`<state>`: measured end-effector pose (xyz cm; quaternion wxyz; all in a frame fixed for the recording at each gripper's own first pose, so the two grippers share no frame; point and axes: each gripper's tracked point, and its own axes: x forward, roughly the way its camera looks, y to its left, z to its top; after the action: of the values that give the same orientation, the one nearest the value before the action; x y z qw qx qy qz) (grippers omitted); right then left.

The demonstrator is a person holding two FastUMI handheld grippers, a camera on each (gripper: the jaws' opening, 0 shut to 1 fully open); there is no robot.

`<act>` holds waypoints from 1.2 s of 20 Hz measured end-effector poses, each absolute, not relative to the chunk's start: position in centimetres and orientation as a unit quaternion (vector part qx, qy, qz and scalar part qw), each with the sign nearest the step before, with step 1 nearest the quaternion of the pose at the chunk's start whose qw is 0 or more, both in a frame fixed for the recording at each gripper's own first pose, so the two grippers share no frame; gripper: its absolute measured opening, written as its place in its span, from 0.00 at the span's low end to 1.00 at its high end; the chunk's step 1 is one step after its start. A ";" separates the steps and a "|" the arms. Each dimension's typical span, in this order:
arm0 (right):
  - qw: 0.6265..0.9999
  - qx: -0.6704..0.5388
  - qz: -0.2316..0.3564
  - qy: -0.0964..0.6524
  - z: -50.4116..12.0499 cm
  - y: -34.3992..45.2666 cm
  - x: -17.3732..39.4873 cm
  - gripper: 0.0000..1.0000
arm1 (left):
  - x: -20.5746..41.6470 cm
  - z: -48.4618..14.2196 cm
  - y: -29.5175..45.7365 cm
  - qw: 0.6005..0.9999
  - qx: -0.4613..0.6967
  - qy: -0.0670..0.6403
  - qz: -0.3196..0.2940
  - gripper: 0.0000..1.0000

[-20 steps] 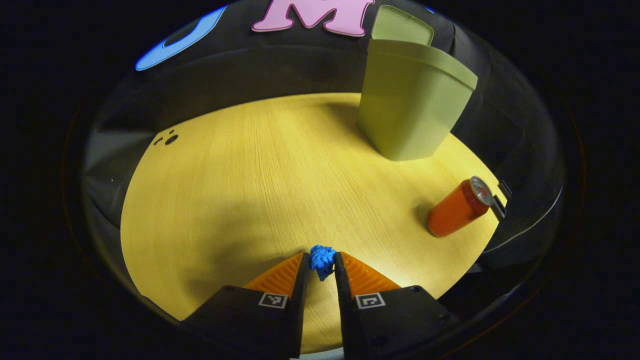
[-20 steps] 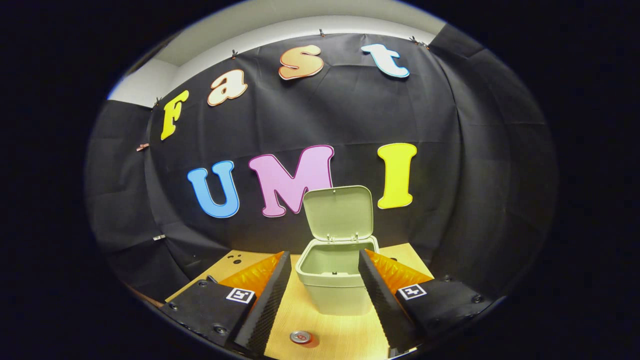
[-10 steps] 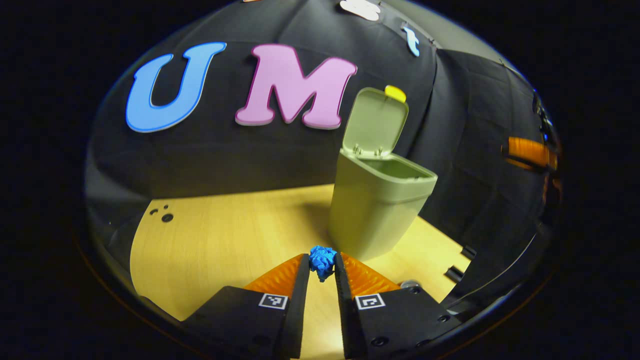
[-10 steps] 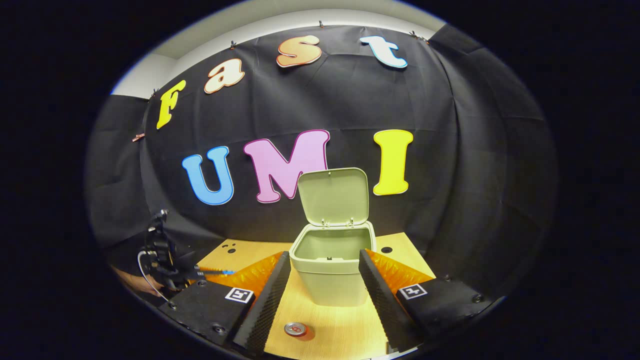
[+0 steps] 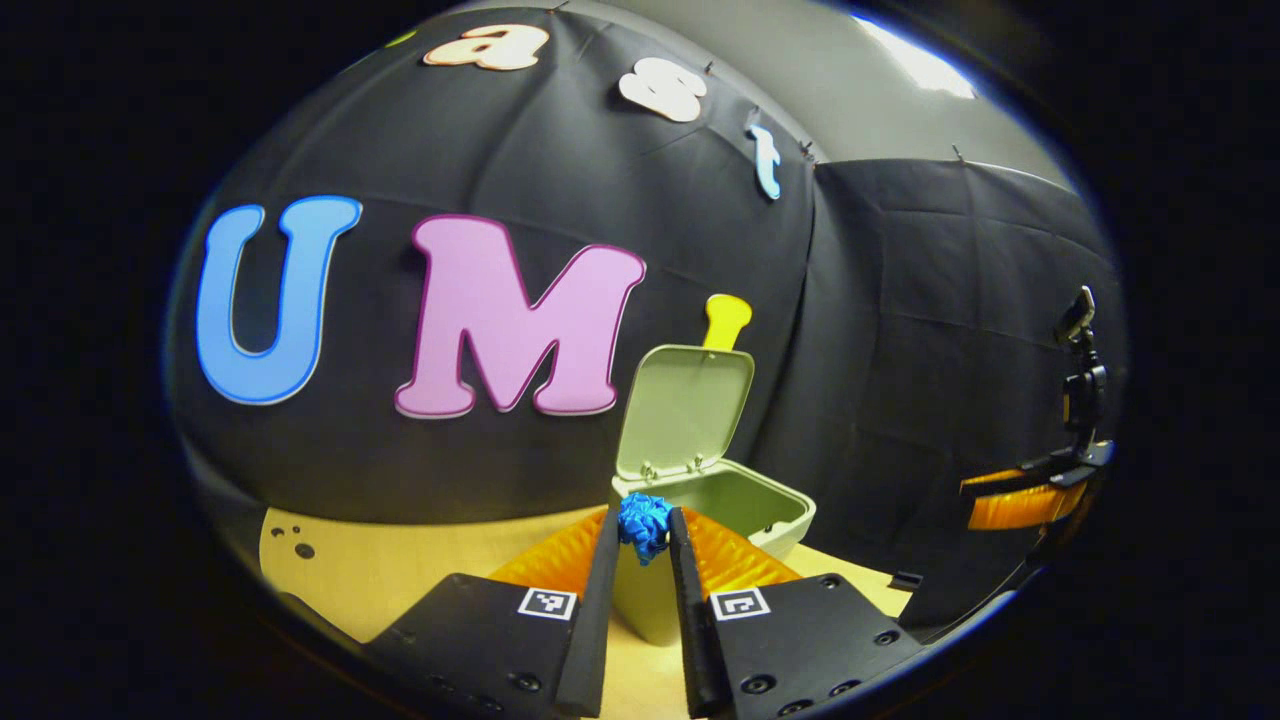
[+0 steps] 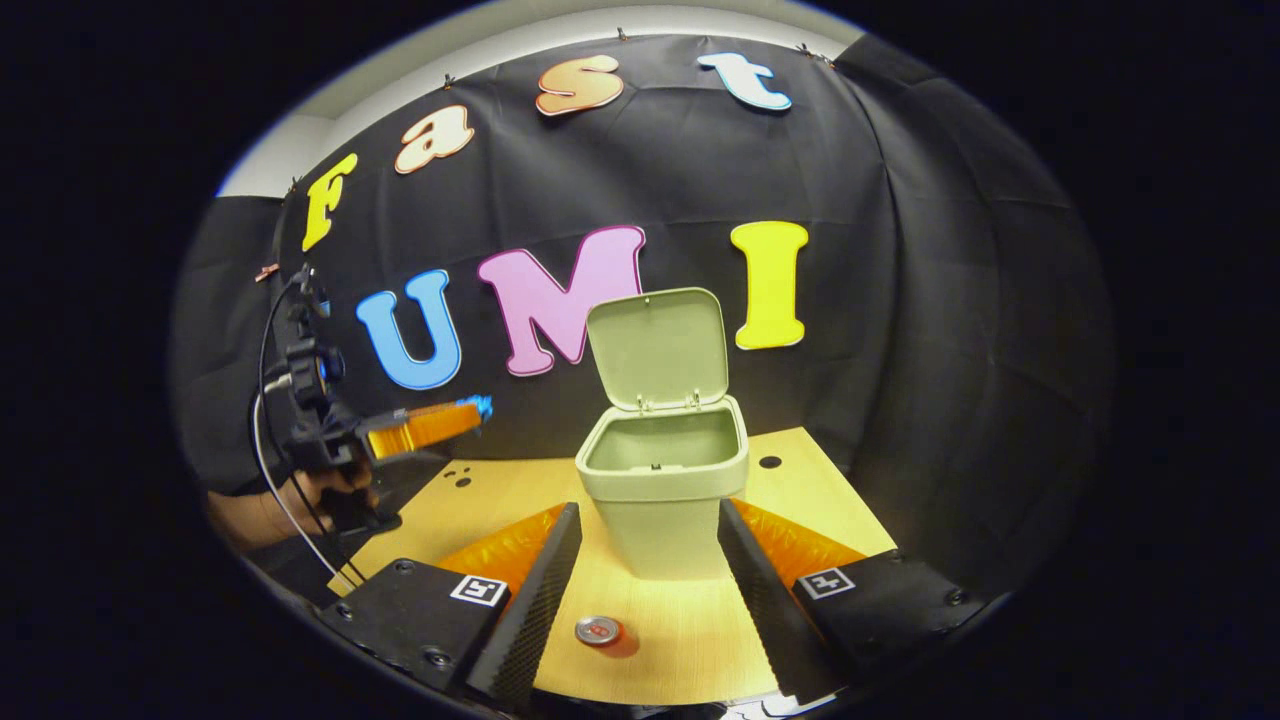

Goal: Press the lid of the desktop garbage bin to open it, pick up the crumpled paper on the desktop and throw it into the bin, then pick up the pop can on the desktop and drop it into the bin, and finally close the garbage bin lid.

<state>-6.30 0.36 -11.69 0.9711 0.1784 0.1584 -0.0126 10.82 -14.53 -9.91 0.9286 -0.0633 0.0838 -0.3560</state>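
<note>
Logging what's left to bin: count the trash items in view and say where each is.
2. The blue crumpled paper is pinched in the left claw, near the open bin; the pop can stands on the desktop.

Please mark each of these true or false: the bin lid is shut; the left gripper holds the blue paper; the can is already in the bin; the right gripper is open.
1. The bin lid is shut. False: it stands open.
2. The left gripper holds the paper. True.
3. The can is in the bin. False: it stands on the table.
4. The right gripper is open. True.
</note>
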 end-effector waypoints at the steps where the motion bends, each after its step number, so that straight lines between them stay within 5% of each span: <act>1: 0.970 0.177 -0.013 0.165 -12.2 0.6 -6.8 0.89 | 11.0 -9.5 -15.4 0.927 -0.061 0.075 -0.362 0.34; 9: 0.960 0.199 -0.047 0.190 -14.1 1.3 -9.7 0.89 | 12.5 -8.8 -23.4 0.902 -0.057 0.045 -0.425 0.36; 24: 0.949 0.207 -0.148 0.185 -13.9 -0.9 -14.1 0.89 | 15.2 -15.0 -33.4 0.872 -0.004 0.099 -0.479 0.35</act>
<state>-14.11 -0.95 -13.87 0.9490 0.2074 0.1853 -0.1484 15.24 -33.40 -15.00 0.8723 -0.0044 0.0989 -0.4788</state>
